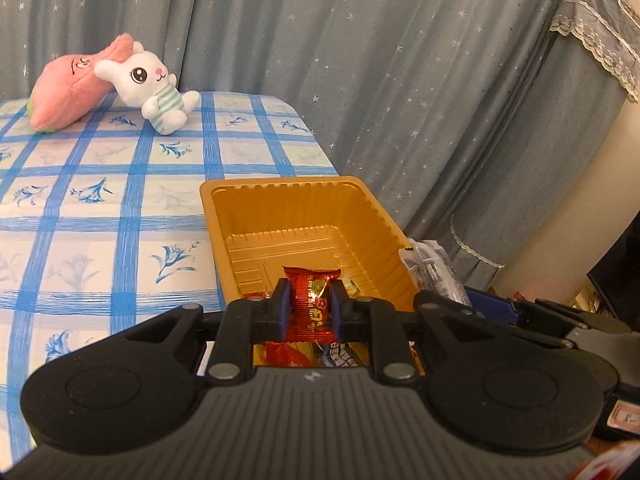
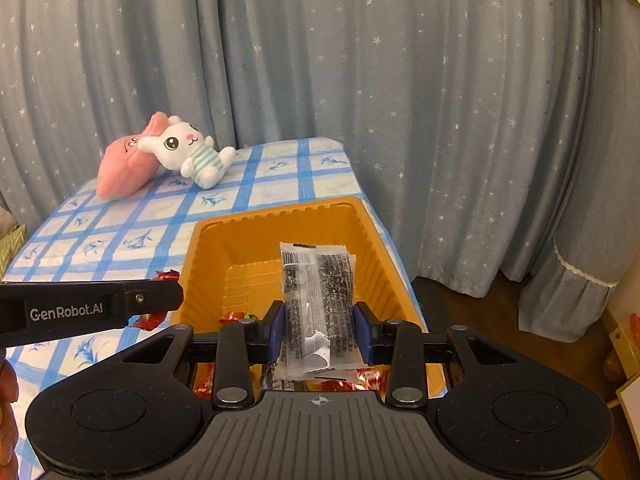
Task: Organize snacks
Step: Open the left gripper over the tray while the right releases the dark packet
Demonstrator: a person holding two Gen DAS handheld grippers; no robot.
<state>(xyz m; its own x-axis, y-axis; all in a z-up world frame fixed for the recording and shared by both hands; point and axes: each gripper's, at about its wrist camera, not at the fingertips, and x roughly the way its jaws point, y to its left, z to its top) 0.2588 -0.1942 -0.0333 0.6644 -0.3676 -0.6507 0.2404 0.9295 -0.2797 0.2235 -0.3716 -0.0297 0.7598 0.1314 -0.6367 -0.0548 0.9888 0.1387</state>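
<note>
With both tongs loaded, I log the sort as partly done. Left tongs (image 1: pixel 310 308) are clamped on a red-and-gold wrapped candy (image 1: pixel 311 300), held above the near end of the golden tray (image 1: pixel 280 188). Right tongs (image 2: pixel 319 330) grip a clear-and-black sachet (image 2: pixel 318 300), also poised over that tray. In the left view the sachet shows at 3 o'clock of the tray, outside its right wall.

Progress, as I judge it: several wrapped snacks (image 2: pixel 234 316) already lie at the tray's near end; the far half of its floor is bare. At least two red wrappers (image 2: pixel 166 275) remain on the cloth at 9 o'clock of the tray, partly hidden by my left tool. Both held pieces are not yet released.

Surface: worktop under a blue-checked floral cloth (image 1: pixel 100 208). At 11 o'clock lie a white plush rabbit (image 1: pixel 154 86) touching a pink plush (image 1: pixel 66 96). Grey-blue star-print curtains (image 2: pixel 400 80) back the scene.
</note>
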